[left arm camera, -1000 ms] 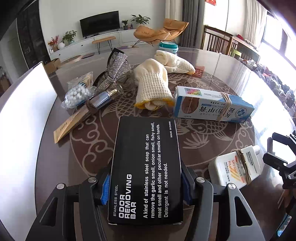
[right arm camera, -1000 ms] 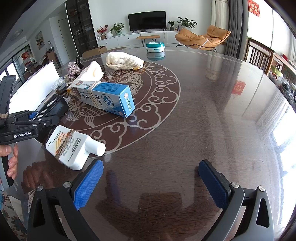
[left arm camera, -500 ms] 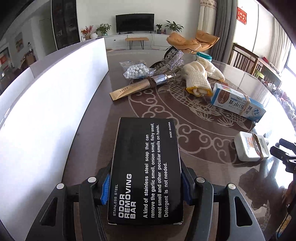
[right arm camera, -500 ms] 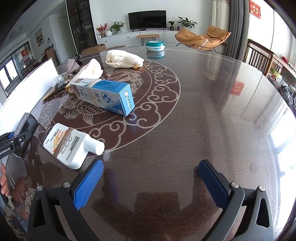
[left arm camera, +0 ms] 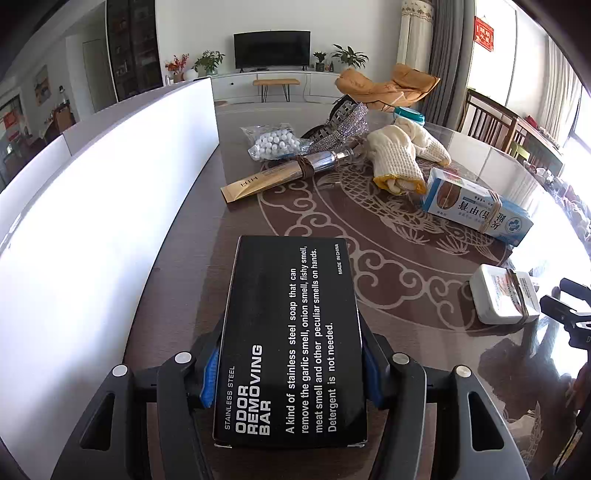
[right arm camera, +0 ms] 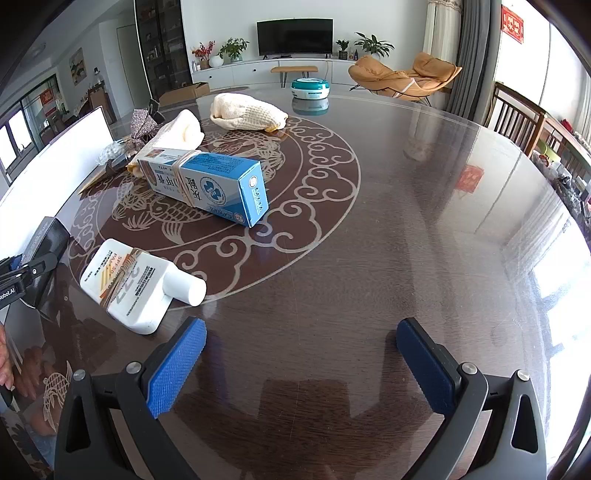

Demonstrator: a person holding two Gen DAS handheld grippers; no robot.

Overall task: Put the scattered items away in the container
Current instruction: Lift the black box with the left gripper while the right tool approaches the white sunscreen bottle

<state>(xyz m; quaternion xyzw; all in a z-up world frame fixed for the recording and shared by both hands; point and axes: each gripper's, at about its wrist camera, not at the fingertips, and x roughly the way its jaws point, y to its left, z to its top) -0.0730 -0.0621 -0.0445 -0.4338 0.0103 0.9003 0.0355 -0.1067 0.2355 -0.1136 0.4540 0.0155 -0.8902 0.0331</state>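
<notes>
step: left gripper [left arm camera: 290, 373] clamps black odor removing bar box [left arm camera: 291, 339] beside white container [left arm camera: 110, 206]; next, lift over wall, release. right gripper [right arm camera: 301, 363] open, empty.

- A home: an open living and dining room
- A flat-screen television [right arm camera: 293, 37] hangs over a long white media cabinet [right arm camera: 266, 70], with potted plants [right arm camera: 232, 48] along its top
- An orange lounge chair [right arm camera: 404, 79] stands by grey curtains [right arm camera: 471, 48]
- A glossy round dining table [right arm camera: 388, 229] with an inlaid fish pattern, wooden dining chairs [right arm camera: 517, 114] beside it
- A red paper decoration [right arm camera: 512, 22] on the window
</notes>
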